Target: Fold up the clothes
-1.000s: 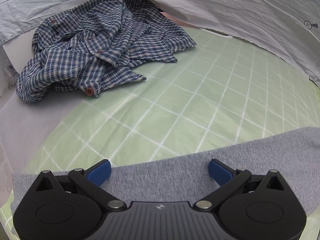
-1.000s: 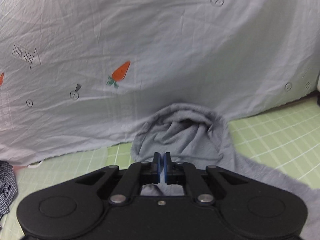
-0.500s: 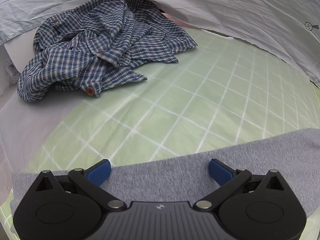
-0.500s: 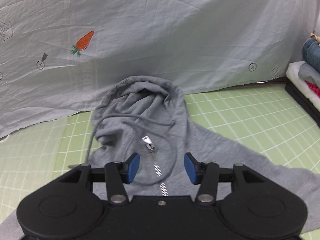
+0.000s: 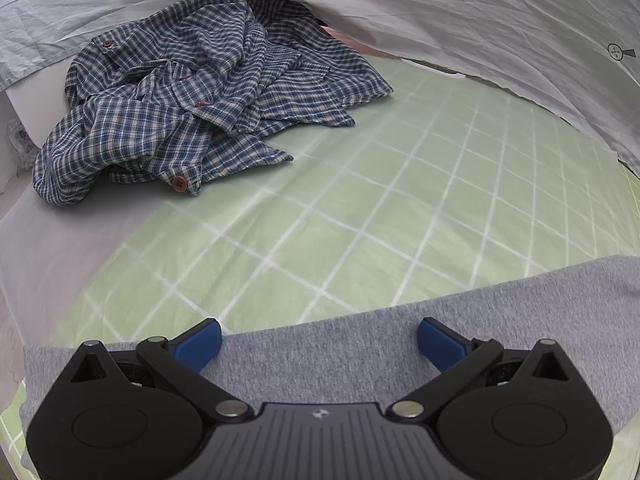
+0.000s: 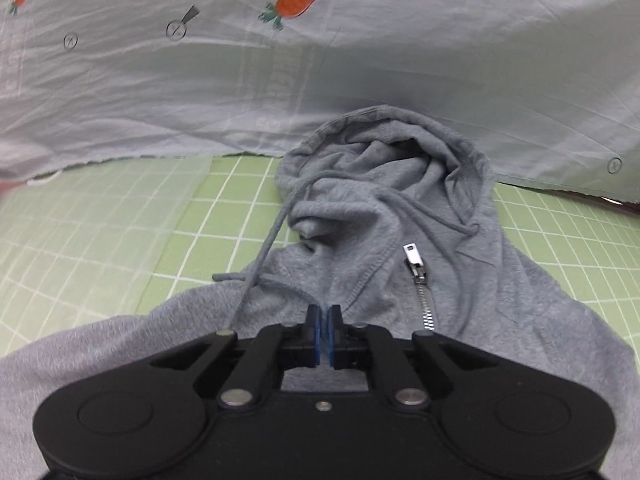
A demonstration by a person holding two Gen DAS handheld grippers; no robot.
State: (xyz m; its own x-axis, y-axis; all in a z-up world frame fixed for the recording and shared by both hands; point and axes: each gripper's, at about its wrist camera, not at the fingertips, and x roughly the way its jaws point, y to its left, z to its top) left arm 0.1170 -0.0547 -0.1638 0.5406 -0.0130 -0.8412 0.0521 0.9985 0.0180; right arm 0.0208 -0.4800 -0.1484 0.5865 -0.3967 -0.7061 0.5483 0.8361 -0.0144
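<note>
Since half a second ago the right gripper [image 6: 324, 314] has been brought from spread to clenched; the left view is almost unchanged.

Left wrist view: the left gripper [image 5: 319, 336] is held released, its blue pads wide apart over a flat grey sleeve or hem of the grey hoodie [image 5: 360, 360]. No cloth is gripped. A crumpled plaid shirt [image 5: 192, 112] is seen at the far left corner of the green grid mat [image 5: 380, 208], well apart from the hoodie, against the pale sheet [image 5: 480, 20].

Right wrist view: the pads of the right gripper are pressed together just above the hoodie's chest, left of the zipper [image 6: 420, 280]. Whether fabric is pinched cannot be told (the pad tips meet right at the cloth surface). The hood [image 6: 392, 160] lies bunched at the mat's far edge, touching the sheet; a drawstring [image 6: 264, 248] trails toward the gripper.

Judgement: the hoodie is spread face up, folding barely started. For a clean fold, the hood should be flattened first, the drawstring kept clear of the pads, and a single edge layer taken by the left gripper before lifting.
</note>
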